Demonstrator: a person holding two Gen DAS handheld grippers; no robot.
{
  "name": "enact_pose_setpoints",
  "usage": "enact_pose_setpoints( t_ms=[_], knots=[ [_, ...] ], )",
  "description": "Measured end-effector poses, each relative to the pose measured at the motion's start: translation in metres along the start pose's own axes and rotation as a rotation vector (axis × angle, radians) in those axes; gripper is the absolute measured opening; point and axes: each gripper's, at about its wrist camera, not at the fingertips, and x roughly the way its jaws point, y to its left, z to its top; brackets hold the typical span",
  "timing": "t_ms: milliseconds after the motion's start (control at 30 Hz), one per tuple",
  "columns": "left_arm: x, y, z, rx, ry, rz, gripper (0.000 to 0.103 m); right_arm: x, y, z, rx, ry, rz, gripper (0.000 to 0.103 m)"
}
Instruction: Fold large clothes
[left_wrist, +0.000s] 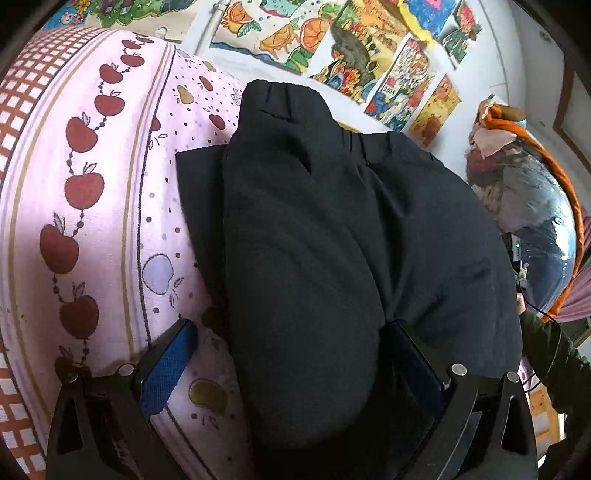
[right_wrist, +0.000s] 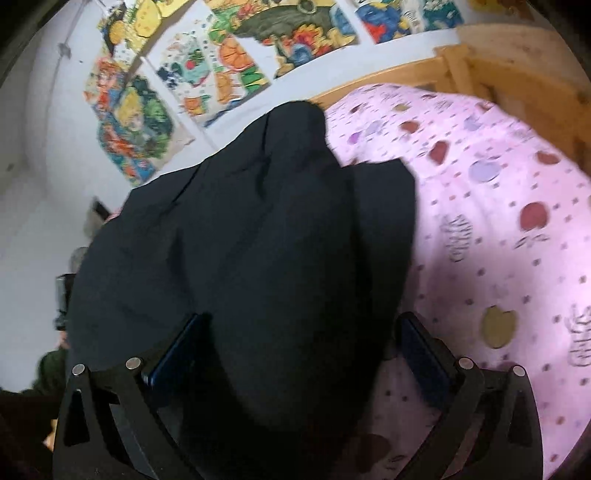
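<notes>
A large black garment (left_wrist: 332, 221), folded into a thick bundle with an elastic waistband at its far end, lies on the pink fruit-print bed sheet (left_wrist: 110, 184). In the left wrist view my left gripper (left_wrist: 291, 325) stands wide open around the near end of one rounded fold. Its blue left pad (left_wrist: 170, 365) is apart from the cloth, and the right finger lies against a crease. The right wrist view shows the same black garment (right_wrist: 240, 240) on the sheet (right_wrist: 498, 221). There my right gripper (right_wrist: 303, 317) is also wide open, astride the near fold, pressing nothing.
Colourful drawings (left_wrist: 332, 37) cover the white wall behind the bed. A wooden bed frame (right_wrist: 498, 66) borders the far right. A clear bag with orange trim (left_wrist: 535, 221) holding clothes stands at the right, and a person's dark green sleeve (left_wrist: 546, 350) is below it.
</notes>
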Motion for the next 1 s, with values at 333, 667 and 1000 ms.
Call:
enact_pose_setpoints(
  t_ms=[333, 667, 1000],
  knots=[
    [0.001, 0.014, -0.006, -0.027, -0.029, -0.072, 0.103, 0.022, 0.01, -0.013, 0.015, 0.057, 0.143, 0.102],
    [0.006, 0.016, -0.005, -0.028, -0.016, -0.083, 0.103, 0.027, 0.009, -0.009, 0.026, 0.069, 0.124, 0.102],
    [0.011, 0.02, -0.003, -0.044, 0.024, -0.106, 0.103, 0.027, 0.015, -0.007, 0.019, 0.127, 0.064, 0.102]
  ],
)
